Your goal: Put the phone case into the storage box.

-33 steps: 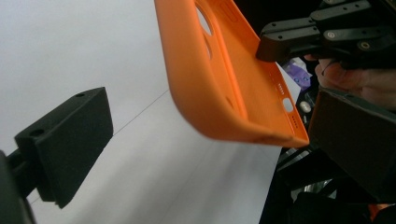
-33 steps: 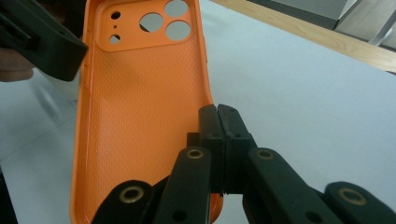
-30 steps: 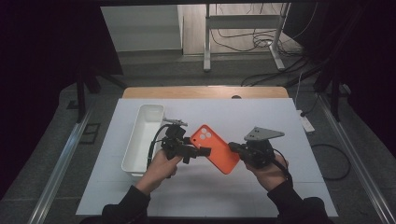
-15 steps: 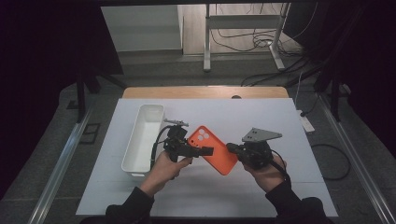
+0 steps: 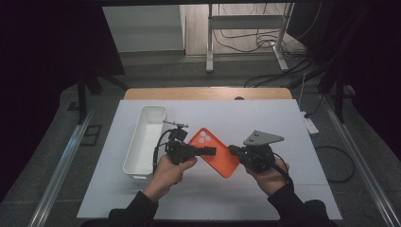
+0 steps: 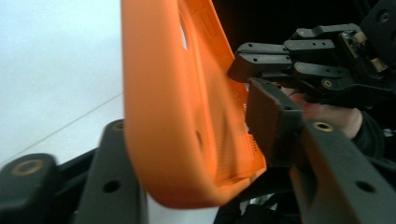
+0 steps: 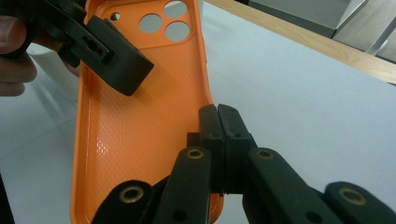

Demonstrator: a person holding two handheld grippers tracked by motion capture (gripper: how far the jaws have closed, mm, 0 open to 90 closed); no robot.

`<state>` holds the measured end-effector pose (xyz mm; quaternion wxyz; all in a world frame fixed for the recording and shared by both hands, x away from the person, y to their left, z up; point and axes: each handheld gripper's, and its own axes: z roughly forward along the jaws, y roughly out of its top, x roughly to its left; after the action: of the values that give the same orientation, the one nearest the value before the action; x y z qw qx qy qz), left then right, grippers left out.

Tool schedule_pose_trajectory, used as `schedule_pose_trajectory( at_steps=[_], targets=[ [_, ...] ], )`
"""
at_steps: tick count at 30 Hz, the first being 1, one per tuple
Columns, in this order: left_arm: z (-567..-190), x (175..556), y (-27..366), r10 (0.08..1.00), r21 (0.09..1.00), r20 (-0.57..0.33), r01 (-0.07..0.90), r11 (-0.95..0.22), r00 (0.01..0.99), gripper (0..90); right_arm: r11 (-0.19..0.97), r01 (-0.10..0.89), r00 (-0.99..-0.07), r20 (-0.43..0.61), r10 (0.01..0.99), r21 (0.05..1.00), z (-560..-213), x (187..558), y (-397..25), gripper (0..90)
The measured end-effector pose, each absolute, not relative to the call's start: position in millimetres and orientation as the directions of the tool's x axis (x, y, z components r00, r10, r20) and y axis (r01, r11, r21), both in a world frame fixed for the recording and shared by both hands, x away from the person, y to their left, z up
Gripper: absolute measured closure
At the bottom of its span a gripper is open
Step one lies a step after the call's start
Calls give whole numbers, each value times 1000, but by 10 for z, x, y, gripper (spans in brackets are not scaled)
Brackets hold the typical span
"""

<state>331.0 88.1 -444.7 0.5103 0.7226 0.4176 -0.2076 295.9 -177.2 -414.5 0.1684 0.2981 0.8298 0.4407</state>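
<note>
Right claw (image 7: 218,140): pressed together on the rim of the orange phone case (image 5: 215,151), pinching its long edge near the lower end. Left claw (image 6: 205,154): astride the opposite rim, one pad inside the shell, one behind; apparently clamped on it, contact not fully visible.

Phone case: held between both claws above the white table (image 5: 283,123), tilted, camera holes (image 7: 168,23) toward the far end, open side facing the right claw. Just right of the white bin (image 5: 142,142), apart from it.

Handling, by judgement: light, thin, rubbery; likely to flex and twist if pulled from one side. Textured inner face, fair grip. Best hold: raised rim along a long side, away from the camera holes.

Pose: left hand (image 5: 172,168) curled round its handle, pointing rightward; right hand (image 5: 269,172) opposite, pointing leftward; forearms entering low, converging on the case.
</note>
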Motion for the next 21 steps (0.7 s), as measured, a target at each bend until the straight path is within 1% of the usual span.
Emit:
schedule_pose_trajectory(
  at_steps=[5,7,10,13,16,21],
  targets=[
    [-4460,3303,873,369,543,-754,832,-115,544,650,433,340,-766,-21,643,835,-4145,2952,-1767,888],
    [-4466,3303,877,355,536,-766,838,-107,535,705,432,340,-767,-20,642,835,-4144,2951,-1766,887],
    [-4466,3302,884,358,524,-774,846,-100,522,762,431,339,-768,-19,640,836,-4147,2949,-1765,887],
    [-4486,3310,899,340,500,-798,861,-89,498,801,433,335,-768,-24,640,837,-4151,2946,-1762,885],
    [-4496,3311,904,339,496,-802,865,-83,492,825,437,330,-769,-30,638,837,-4163,2943,-1754,880],
    [-4479,3307,915,341,509,-792,856,-88,506,835,434,321,-779,-26,626,842,-4168,2940,-1764,856]
  ],
)
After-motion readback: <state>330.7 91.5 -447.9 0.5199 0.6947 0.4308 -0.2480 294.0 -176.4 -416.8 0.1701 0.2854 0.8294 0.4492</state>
